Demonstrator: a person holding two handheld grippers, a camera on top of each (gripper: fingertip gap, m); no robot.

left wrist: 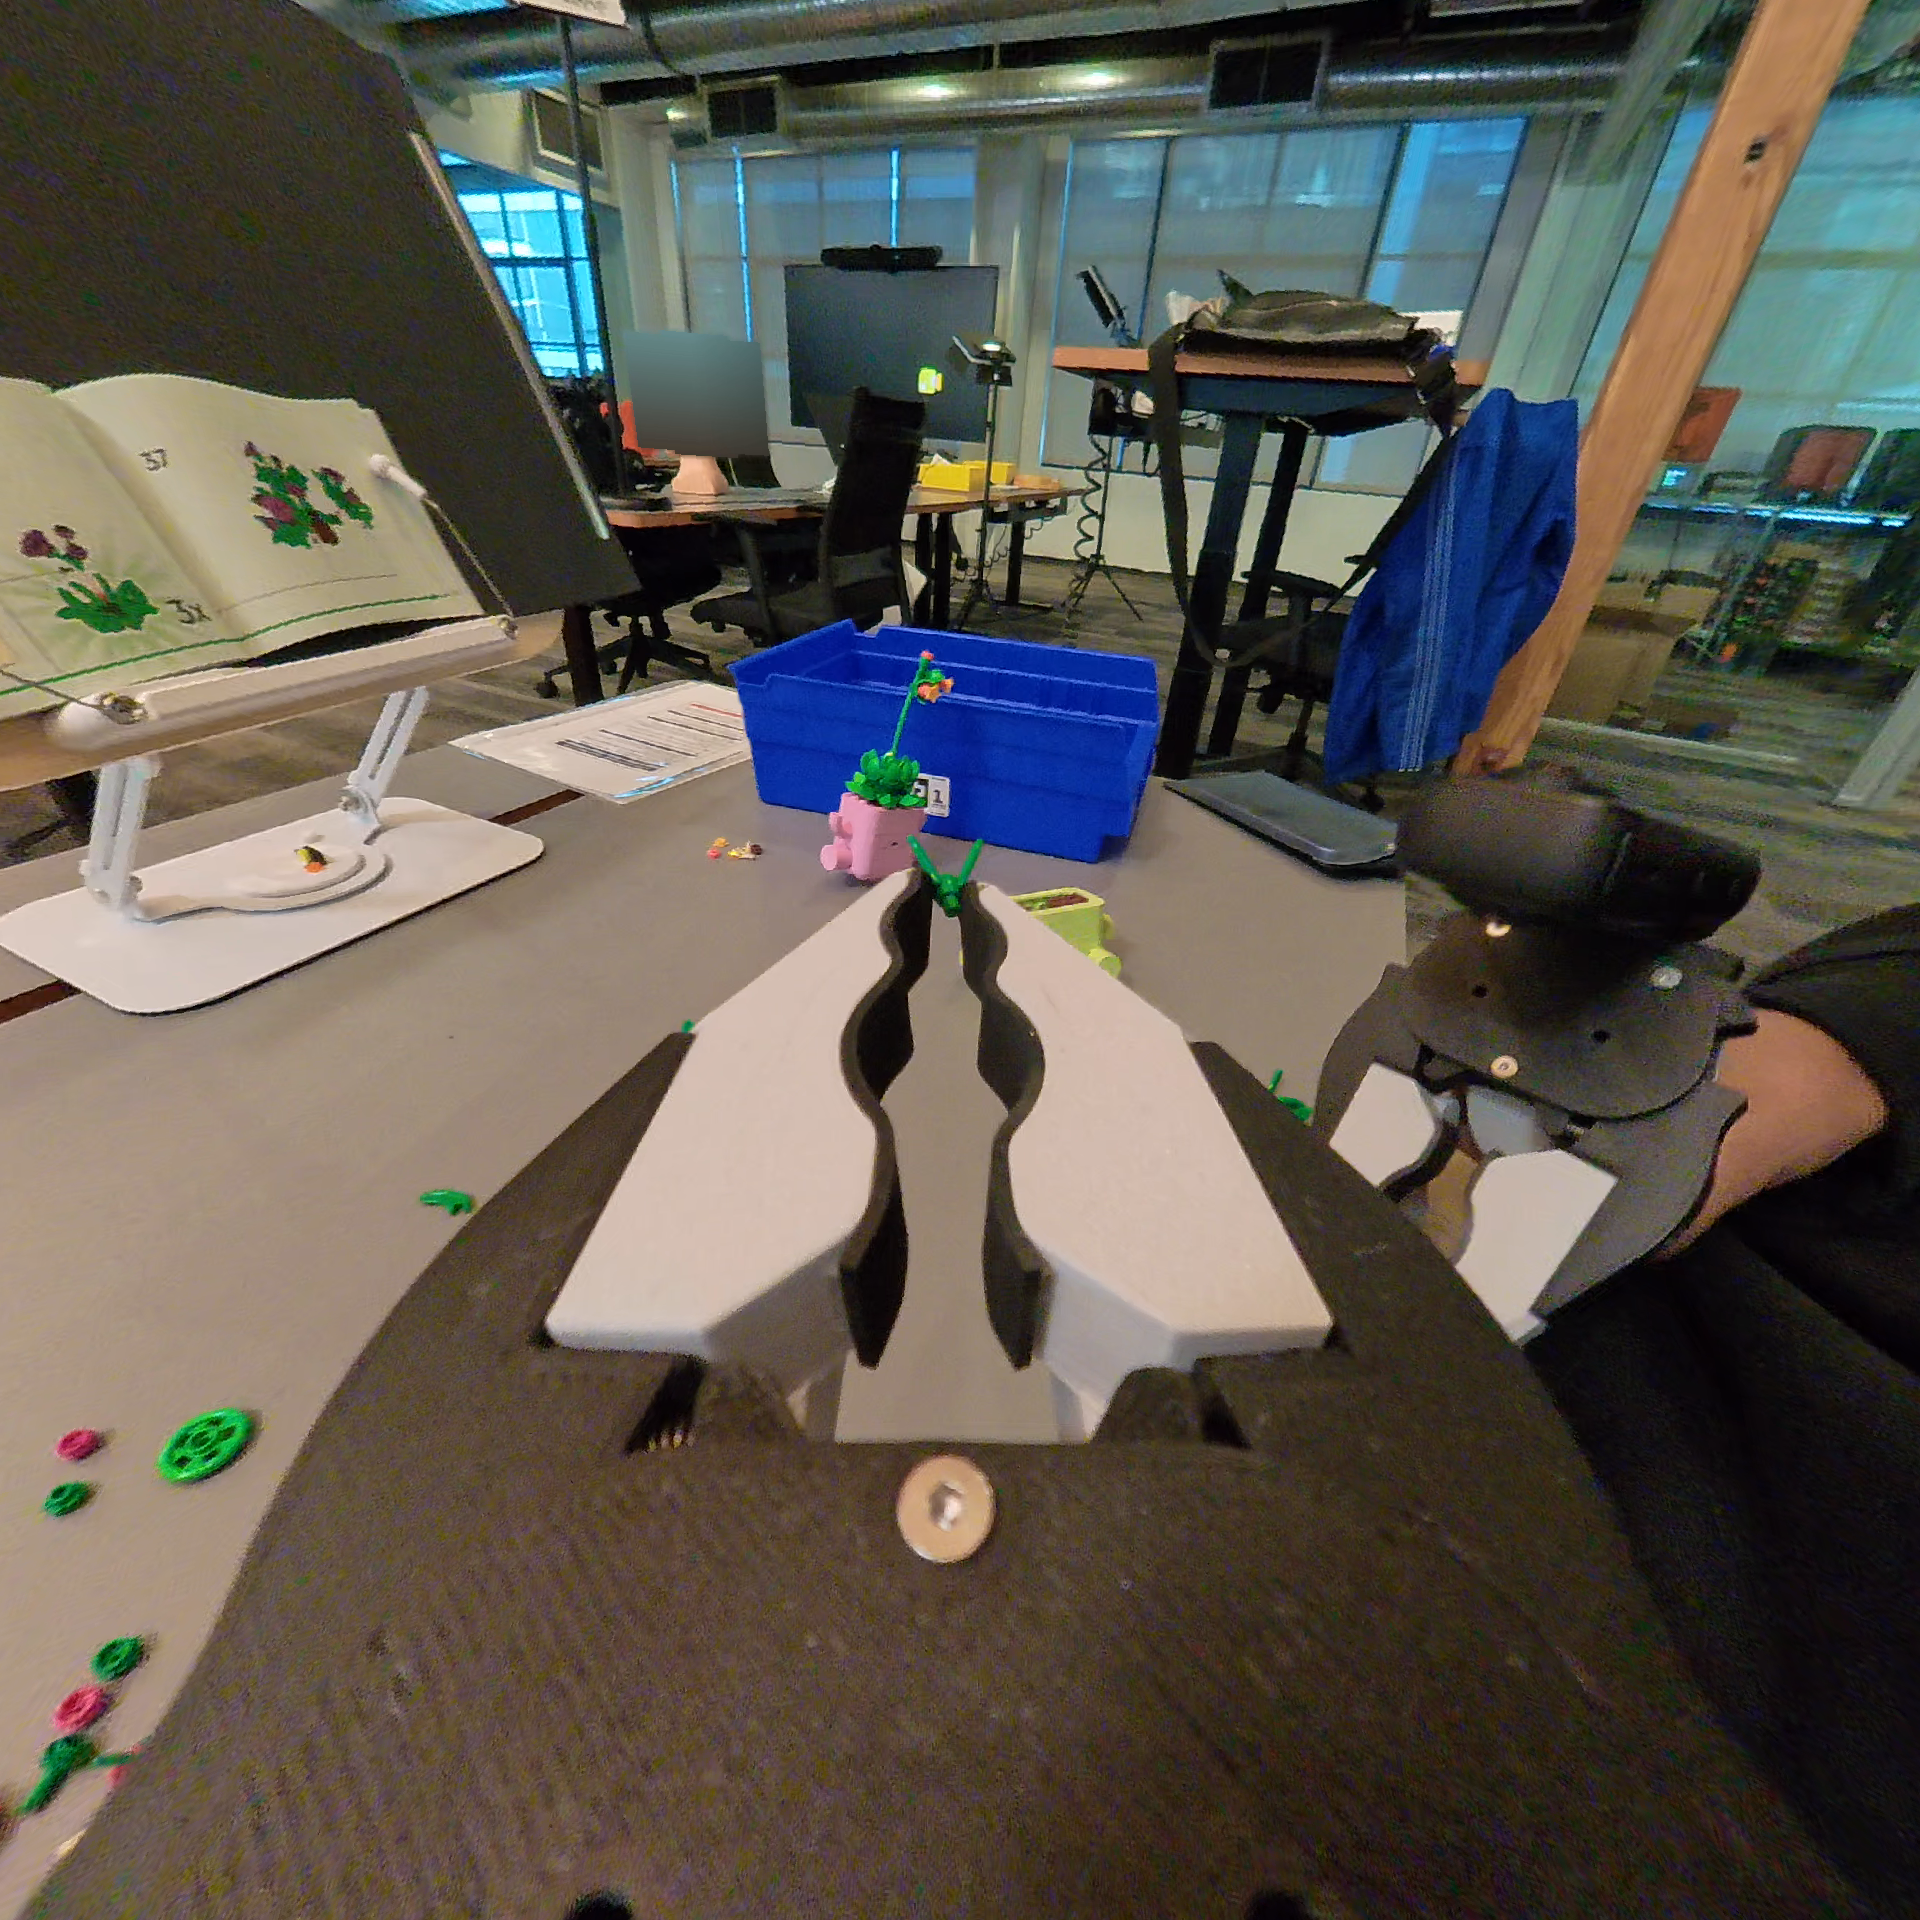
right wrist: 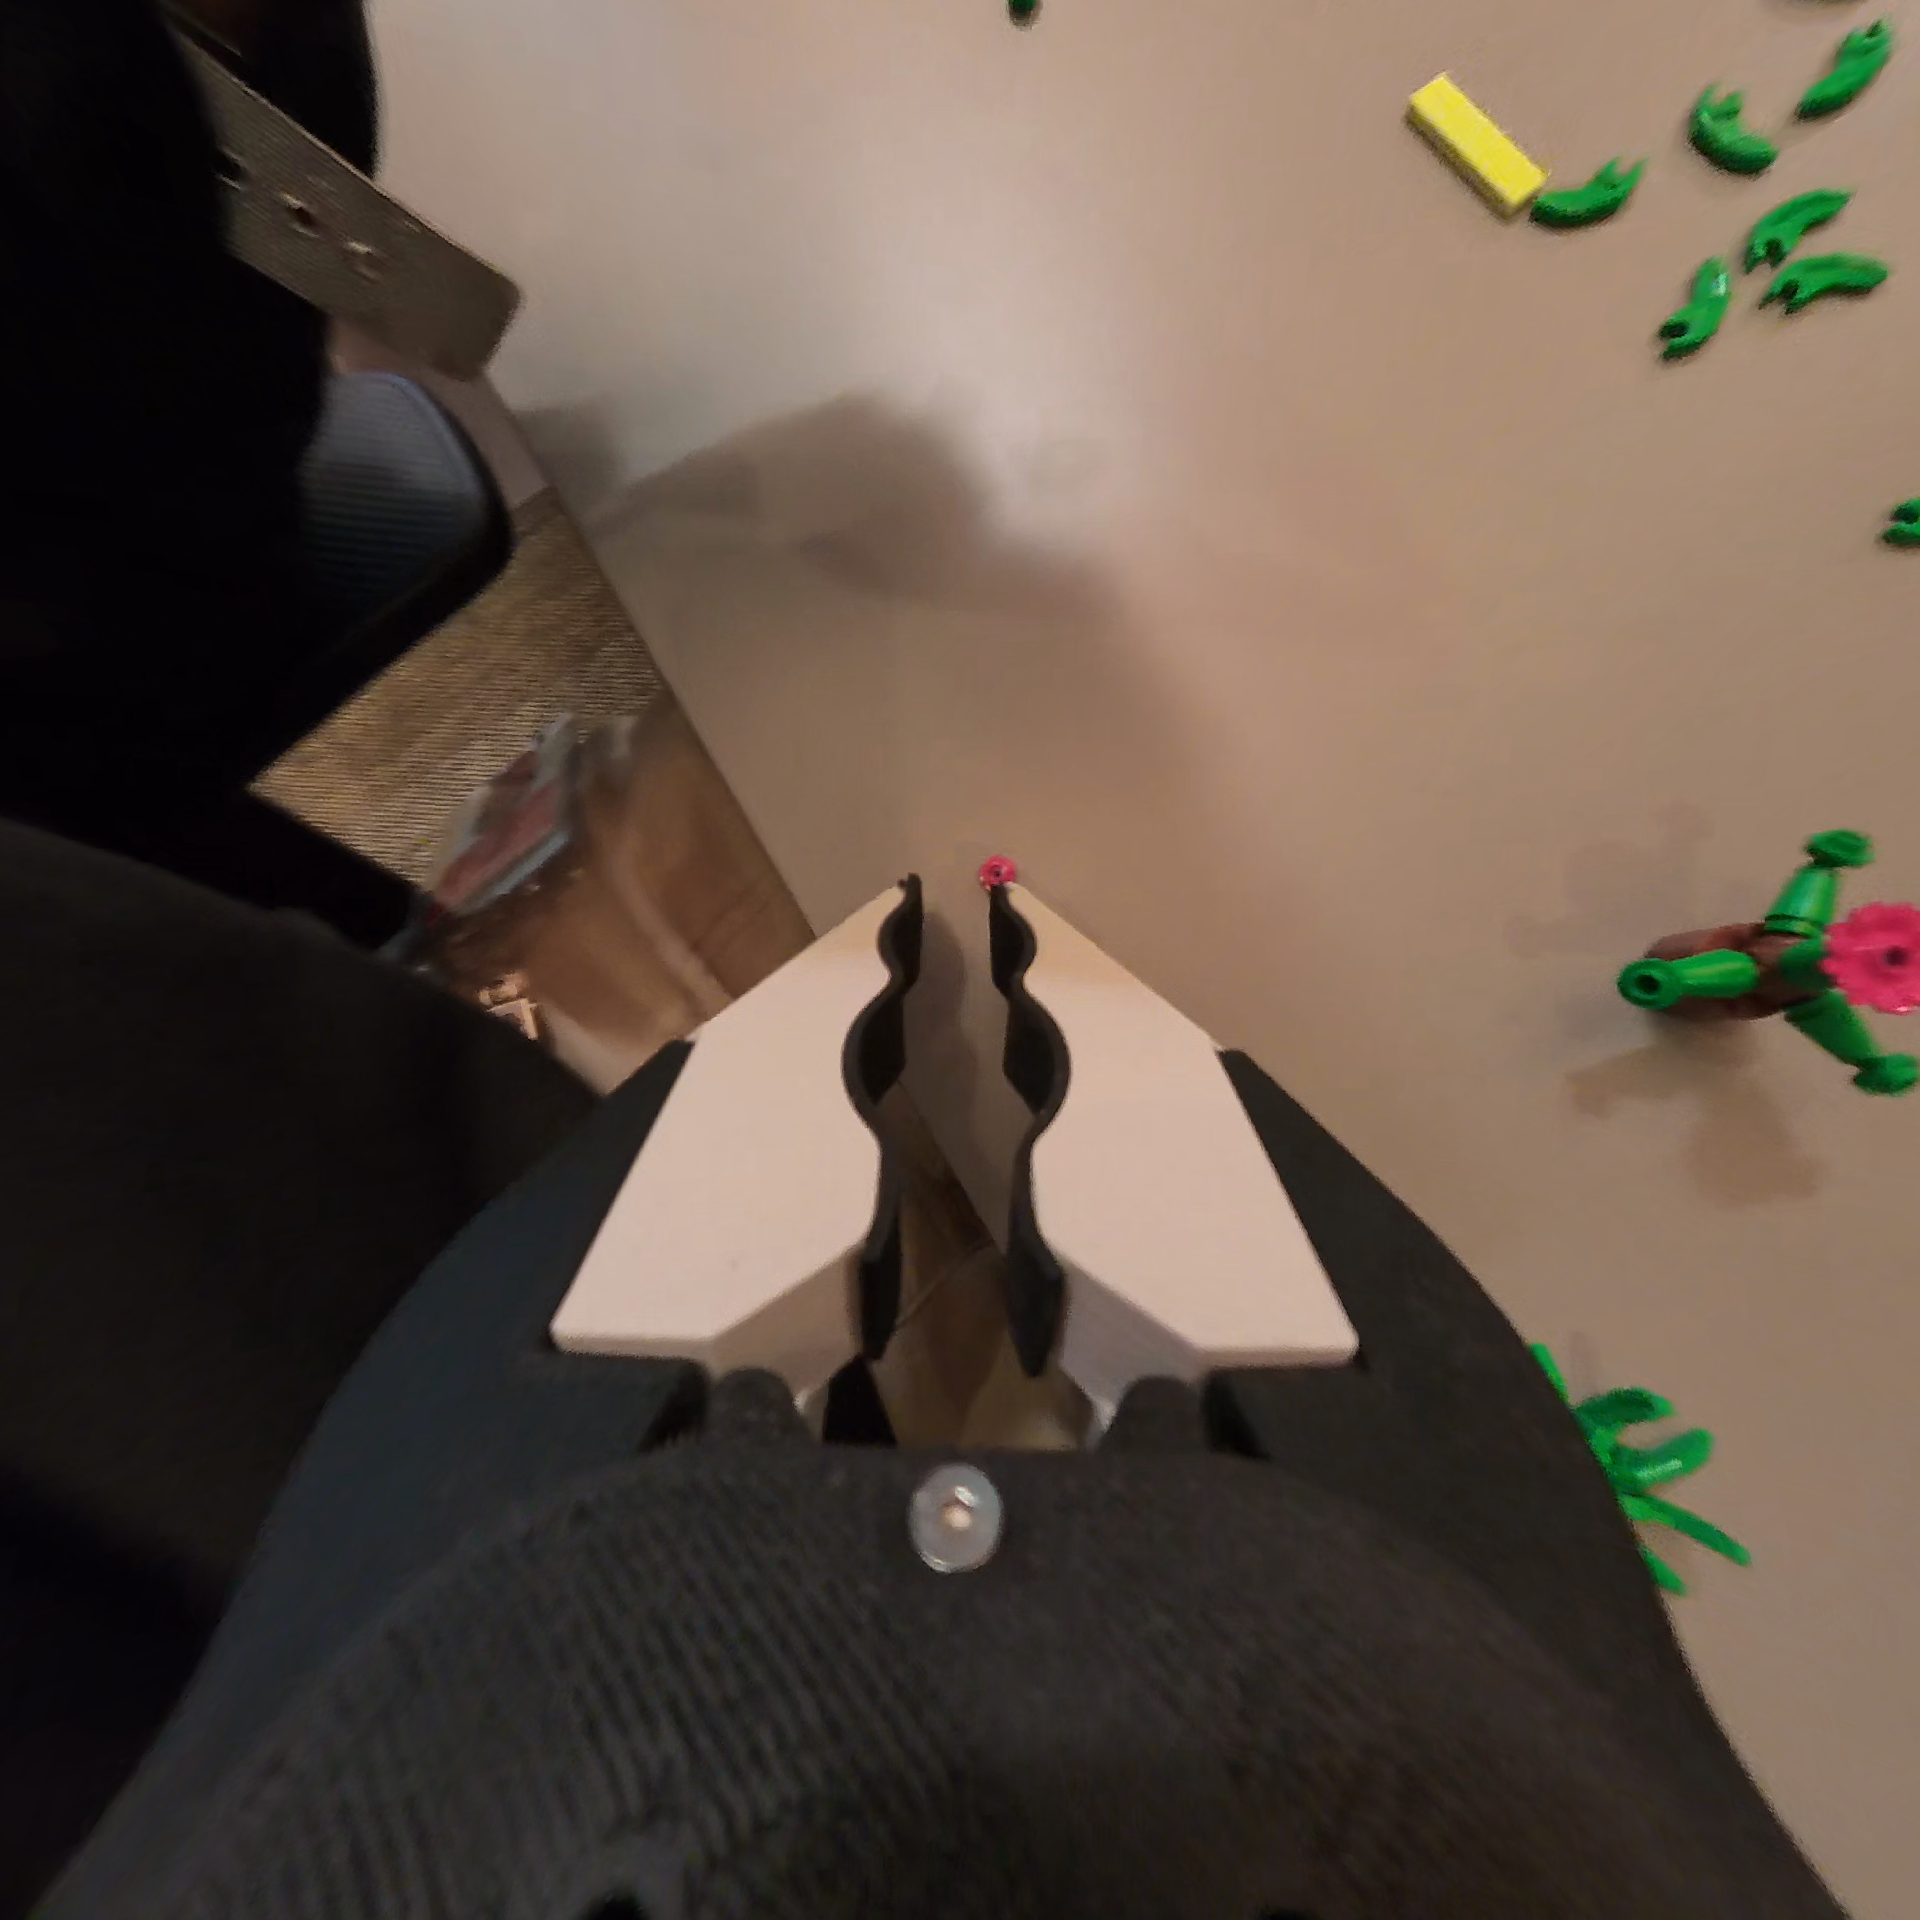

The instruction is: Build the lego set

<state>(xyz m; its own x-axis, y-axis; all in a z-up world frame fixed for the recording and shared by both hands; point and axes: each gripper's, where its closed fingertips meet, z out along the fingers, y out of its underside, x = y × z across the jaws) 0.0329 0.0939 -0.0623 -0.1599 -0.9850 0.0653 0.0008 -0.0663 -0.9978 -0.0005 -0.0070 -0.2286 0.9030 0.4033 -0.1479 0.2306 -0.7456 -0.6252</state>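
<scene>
In the left wrist view my left gripper (left wrist: 945, 883) is shut on a small green stem piece (left wrist: 951, 891), held above the grey table (left wrist: 312, 1091). Just beyond it stand a pink pot with a green plant and tall flower stalk (left wrist: 878, 821) and a lime green pot (left wrist: 1070, 914). My right gripper (right wrist: 954, 885) points down at the table near its edge, its jaws a narrow gap apart. A tiny pink flower piece (right wrist: 995, 873) sits at the right fingertip, not between the jaws. The right gripper also shows at the right of the left wrist view (left wrist: 1475, 1174).
An open instruction book on a white stand (left wrist: 208, 540) is at the left and a blue bin (left wrist: 956, 727) at the back. Loose green and pink pieces (left wrist: 205, 1444) lie front left. Green leaves (right wrist: 1725, 135), a yellow brick (right wrist: 1475, 145) and a stem assembly with pink flower (right wrist: 1787, 977) lie right.
</scene>
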